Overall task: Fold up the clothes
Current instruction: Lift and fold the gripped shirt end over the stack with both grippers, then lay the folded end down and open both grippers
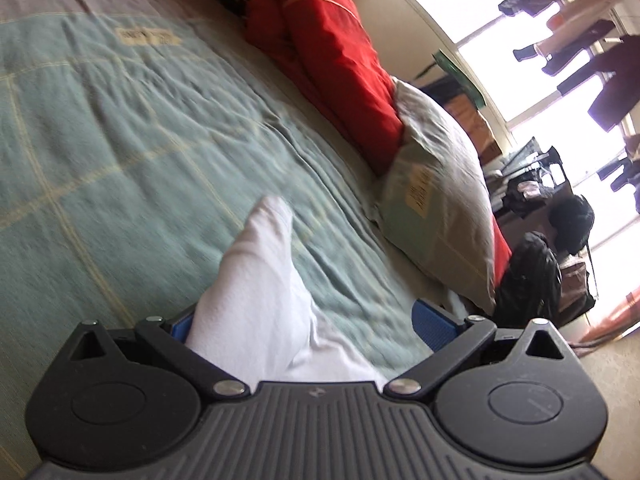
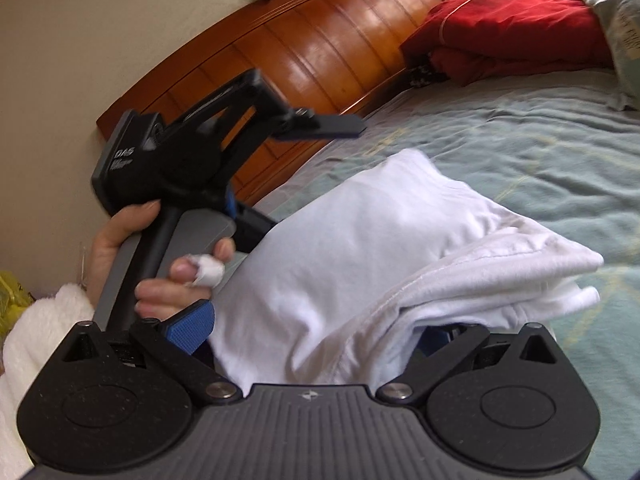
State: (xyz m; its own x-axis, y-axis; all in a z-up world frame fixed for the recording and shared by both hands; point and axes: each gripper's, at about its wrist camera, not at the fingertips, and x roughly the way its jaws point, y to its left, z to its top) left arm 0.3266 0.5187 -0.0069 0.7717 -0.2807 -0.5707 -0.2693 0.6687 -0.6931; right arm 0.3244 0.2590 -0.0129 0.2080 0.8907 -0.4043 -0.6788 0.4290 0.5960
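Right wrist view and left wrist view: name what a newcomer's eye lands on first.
First, the white garment, bunched between the wide-spread pads of the right gripper above the green bedspread. Next, the red bedding piled beside the wooden headboard. In the left wrist view, dark clothes hang against the bright window.

Daylight enters through the overexposed window (image 1: 520, 80). Motion blur softens the bedspread (image 1: 120, 140) and white cloth (image 2: 340, 240). Fisheye distortion bends the headboard (image 2: 300, 48).
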